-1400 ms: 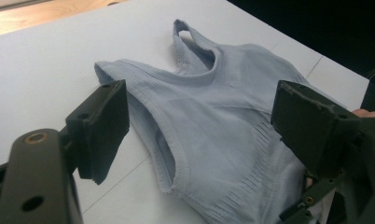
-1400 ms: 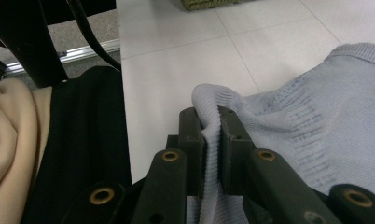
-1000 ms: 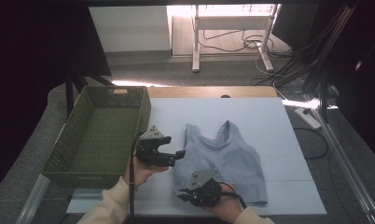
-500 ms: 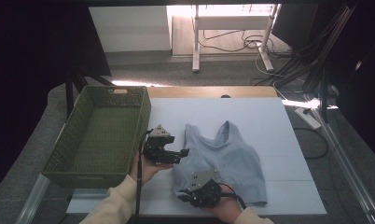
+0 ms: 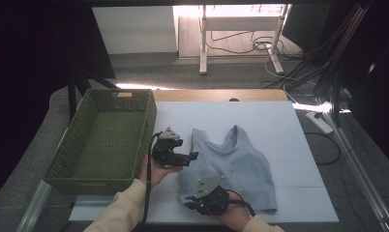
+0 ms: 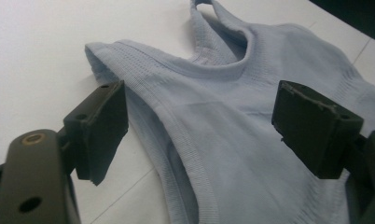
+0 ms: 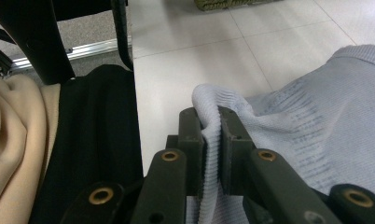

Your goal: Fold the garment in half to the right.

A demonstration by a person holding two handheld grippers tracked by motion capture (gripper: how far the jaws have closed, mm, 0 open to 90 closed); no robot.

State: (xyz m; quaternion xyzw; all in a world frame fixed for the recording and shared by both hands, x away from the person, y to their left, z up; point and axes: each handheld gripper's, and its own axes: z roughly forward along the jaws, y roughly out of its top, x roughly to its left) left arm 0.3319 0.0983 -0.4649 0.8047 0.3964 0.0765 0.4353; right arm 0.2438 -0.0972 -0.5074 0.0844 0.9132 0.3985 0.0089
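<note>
Right gripper [image 7: 211, 126] is pinching the near-left hem of the light blue tank top [image 5: 236, 166] lying mid-table; left gripper [image 6: 199, 123] gapes wide over its armhole edge, so we'd bite that band squarely.

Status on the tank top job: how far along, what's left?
Done: the right gripper is shut on the bottom hem of the light blue ribbed tank top. In hand: the left gripper hangs open at the top's armhole edge, fingers clear of the fabric. Left: that second grip. The top lies flat on the white table; probably bound for the green woven basket.
</note>
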